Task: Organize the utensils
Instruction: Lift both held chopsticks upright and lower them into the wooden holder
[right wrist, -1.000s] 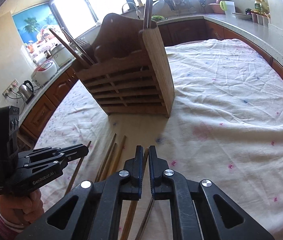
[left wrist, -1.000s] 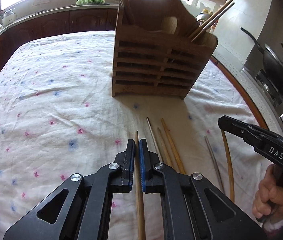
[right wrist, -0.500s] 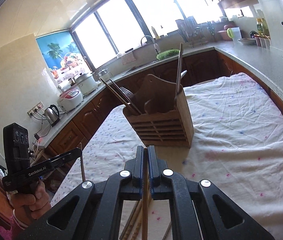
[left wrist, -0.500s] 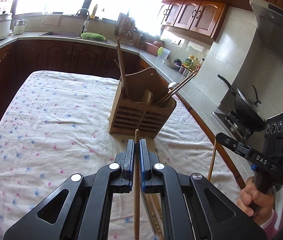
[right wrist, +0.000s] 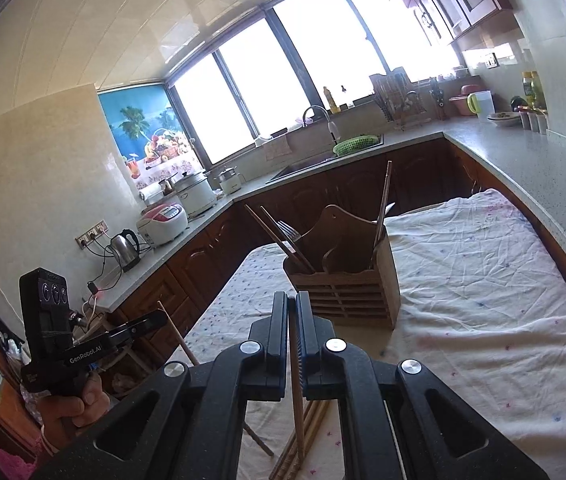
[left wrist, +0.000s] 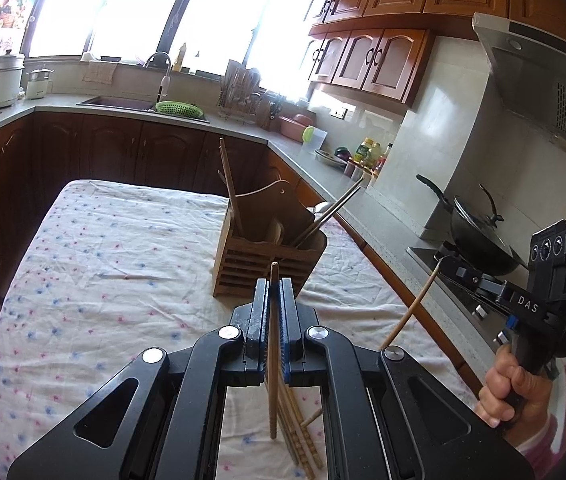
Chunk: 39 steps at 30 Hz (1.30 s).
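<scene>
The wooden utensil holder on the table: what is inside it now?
The wooden utensil holder holds dark chopsticks and a fork at one end, and one tall chopstick at the other. Its walls hide their lower parts.

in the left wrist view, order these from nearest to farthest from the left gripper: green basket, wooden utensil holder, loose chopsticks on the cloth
1. loose chopsticks: on the cloth just below the left gripper.
2. wooden utensil holder: mid-table, straight ahead.
3. green basket: by the sink on the far counter.
</scene>
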Tool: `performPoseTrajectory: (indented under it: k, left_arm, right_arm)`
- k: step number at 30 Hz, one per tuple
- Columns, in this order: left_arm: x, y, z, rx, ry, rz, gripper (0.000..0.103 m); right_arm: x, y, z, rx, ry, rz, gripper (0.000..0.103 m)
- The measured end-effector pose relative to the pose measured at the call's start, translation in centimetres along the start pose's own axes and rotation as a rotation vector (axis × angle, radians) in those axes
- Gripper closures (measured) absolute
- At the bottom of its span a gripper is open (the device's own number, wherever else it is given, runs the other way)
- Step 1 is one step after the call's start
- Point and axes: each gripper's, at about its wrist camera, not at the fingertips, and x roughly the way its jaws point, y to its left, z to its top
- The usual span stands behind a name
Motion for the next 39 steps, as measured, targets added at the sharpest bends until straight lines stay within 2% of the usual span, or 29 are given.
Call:
performPoseTrajectory:
  k: [22,32,39]
  left_arm:
    - [-0.3,0.3,4.4,0.022,-0.111,0.027,0.100]
    - [0.4,0.1,10.4,0.050,-0.211,0.026,0.100]
    - [3.4,-0.2,14.9,0.052,-0.249,0.021,0.100]
  right_arm:
    - [0.5,1.3,4.9,-0.087,-0.088,-0.020,0.099]
    - [1.9,1.4,10.4,-0.139,-0.165,-0.072,0.099]
    - [3.6,0.7,14.4,-0.166,-0.227,-0.135,0.099]
